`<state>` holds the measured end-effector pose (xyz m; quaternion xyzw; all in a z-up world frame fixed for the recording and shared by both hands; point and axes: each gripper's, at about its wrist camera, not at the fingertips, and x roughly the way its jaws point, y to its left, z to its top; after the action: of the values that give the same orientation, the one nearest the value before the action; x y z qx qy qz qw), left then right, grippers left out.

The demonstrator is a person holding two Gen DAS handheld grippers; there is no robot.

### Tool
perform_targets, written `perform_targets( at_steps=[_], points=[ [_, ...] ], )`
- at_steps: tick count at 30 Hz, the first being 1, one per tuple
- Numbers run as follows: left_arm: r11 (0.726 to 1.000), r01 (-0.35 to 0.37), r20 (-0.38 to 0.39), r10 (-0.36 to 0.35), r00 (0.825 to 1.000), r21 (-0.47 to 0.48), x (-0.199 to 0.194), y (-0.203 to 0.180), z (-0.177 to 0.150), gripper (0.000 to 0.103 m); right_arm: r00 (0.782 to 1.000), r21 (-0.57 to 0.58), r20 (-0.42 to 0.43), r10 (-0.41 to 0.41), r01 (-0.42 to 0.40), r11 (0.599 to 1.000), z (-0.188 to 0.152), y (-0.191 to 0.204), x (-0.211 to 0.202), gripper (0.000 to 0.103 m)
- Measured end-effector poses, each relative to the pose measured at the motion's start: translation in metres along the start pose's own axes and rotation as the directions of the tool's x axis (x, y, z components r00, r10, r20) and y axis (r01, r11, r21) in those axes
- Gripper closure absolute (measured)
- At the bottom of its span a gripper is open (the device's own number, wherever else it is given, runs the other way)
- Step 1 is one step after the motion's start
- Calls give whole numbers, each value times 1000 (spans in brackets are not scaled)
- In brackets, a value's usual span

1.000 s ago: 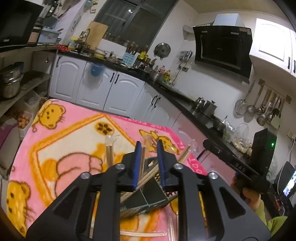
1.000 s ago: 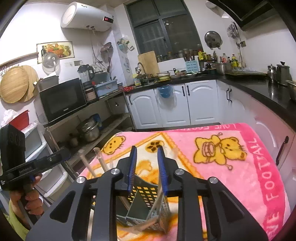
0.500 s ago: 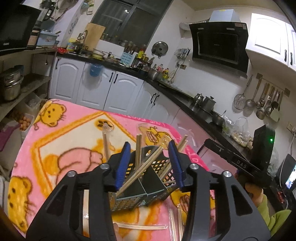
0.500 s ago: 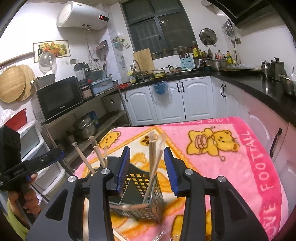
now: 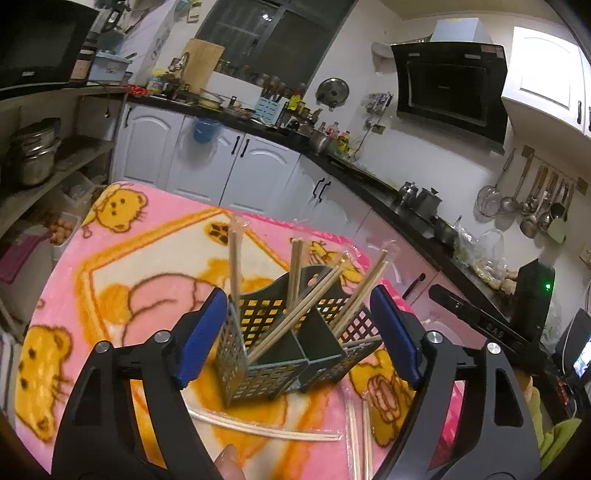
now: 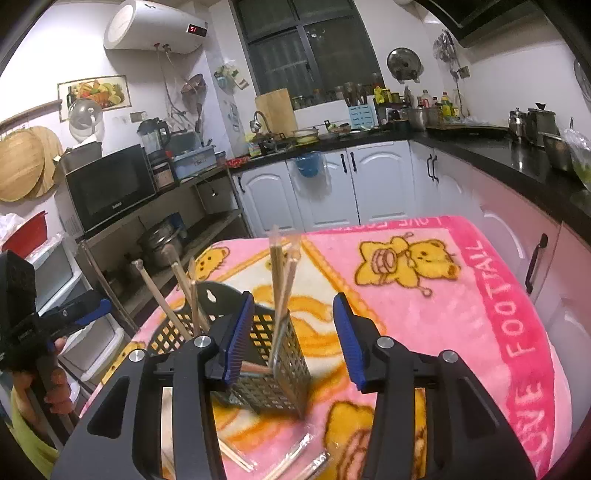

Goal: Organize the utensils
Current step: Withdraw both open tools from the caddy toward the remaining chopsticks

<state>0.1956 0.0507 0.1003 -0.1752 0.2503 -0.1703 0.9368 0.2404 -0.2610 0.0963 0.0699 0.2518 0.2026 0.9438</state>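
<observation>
The pink bear-print blanket (image 6: pixel 461 306) is spread over the counter, and on it the dark perforated utensil caddy (image 5: pixel 291 343) is stood, near the middle and just ahead of both grippers. Several pairs of wrapped chopsticks (image 5: pixel 295 295) are already stood upright or leaning in its compartments, so the task is judged to be well advanced. It is not finished: loose wrapped chopsticks (image 5: pixel 273 430) are left lying flat on the blanket in front of the caddy, and more are seen at its foot in the right wrist view (image 6: pixel 236 458). The left gripper (image 5: pixel 299 336) is spread wide with nothing between its blue pads, the caddy being framed in the gap but not touched. The right gripper (image 6: pixel 293 341) is likewise parted wide and empty, one corner of the caddy showing between its fingers. As for writing, "FOOTBALL" and part of "LOVE" are read along the blanket's border, "LOVE FOOTBALL" is repeated upside down at its far edge, and red digits are shown on the water heater (image 6: pixel 155 27), too small to be read surely.
</observation>
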Motion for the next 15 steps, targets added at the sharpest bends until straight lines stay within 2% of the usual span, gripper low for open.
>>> perform_targets(
  at_steps=[9,15],
  points=[
    [1000,-14,-12,14,1000,-23,-4,9,-10,13,1000,-4,-23,-18,18,1000,-12,-3,-4,57],
    [999,-36,-27,36,999,-35,-5,16,-17,11,998,-5,-53,-27,27,1000,-22,-7,-4,57]
  ],
)
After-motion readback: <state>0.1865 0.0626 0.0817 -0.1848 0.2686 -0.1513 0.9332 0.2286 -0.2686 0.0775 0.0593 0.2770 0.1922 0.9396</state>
